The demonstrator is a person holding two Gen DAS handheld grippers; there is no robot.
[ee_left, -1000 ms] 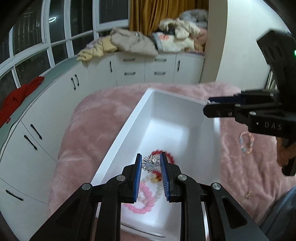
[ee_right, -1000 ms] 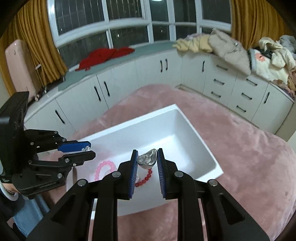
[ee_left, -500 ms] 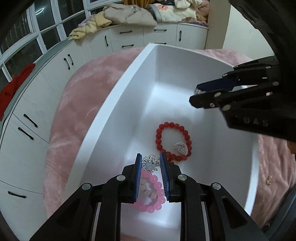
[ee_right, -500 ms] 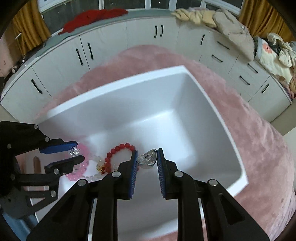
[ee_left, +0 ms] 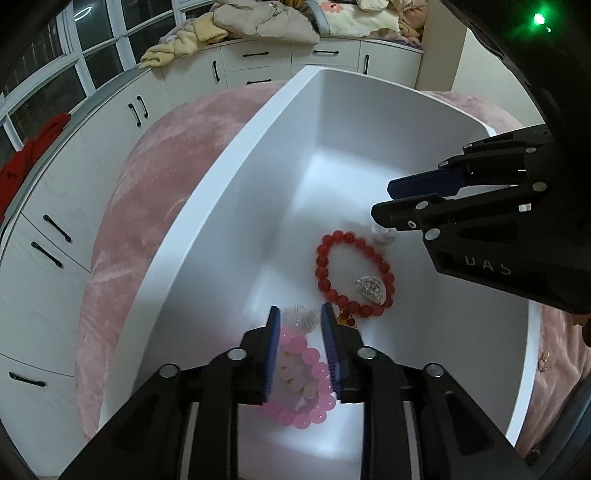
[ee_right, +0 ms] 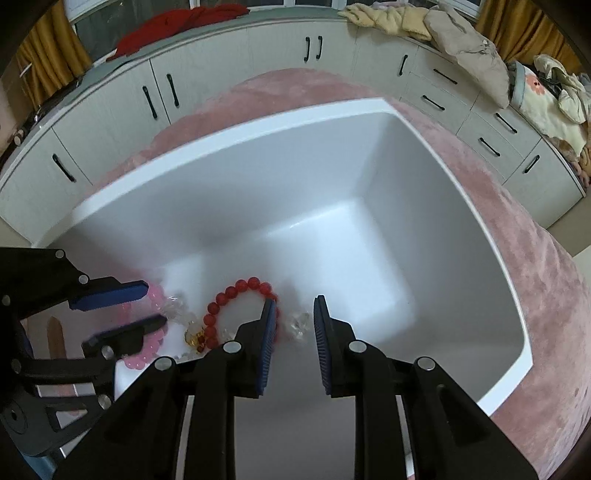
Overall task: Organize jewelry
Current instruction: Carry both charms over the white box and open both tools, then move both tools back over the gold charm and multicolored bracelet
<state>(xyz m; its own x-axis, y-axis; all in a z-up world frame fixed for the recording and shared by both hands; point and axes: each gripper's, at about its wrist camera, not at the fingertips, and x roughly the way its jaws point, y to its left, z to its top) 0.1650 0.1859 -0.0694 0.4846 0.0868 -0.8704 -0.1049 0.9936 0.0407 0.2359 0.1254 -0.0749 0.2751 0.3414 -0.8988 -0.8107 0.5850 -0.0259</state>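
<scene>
A white box [ee_left: 229,177] sits on a pink blanket; it also shows in the right wrist view [ee_right: 406,206]. Inside lie a red bead bracelet [ee_left: 321,273], a pink bead bracelet [ee_left: 314,402] and a silver piece [ee_left: 371,288]. My left gripper [ee_left: 301,314] is open low in the box, with a blurred silver snowflake brooch [ee_left: 304,318] loose between its tips. My right gripper [ee_right: 294,306] is open, and a blurred clear silver charm [ee_right: 298,325] lies loose below its tips, beside the red bracelet [ee_right: 236,295].
White cabinets [ee_right: 162,96] ring the bed, with piled clothes [ee_left: 258,18] and a red cloth [ee_right: 177,18] on top. A small earring [ee_left: 543,363] lies on the blanket right of the box.
Both grippers moved lower into the box and opened. The brooch dropped from the left one and the charm from the right one; both are blurred in motion.
</scene>
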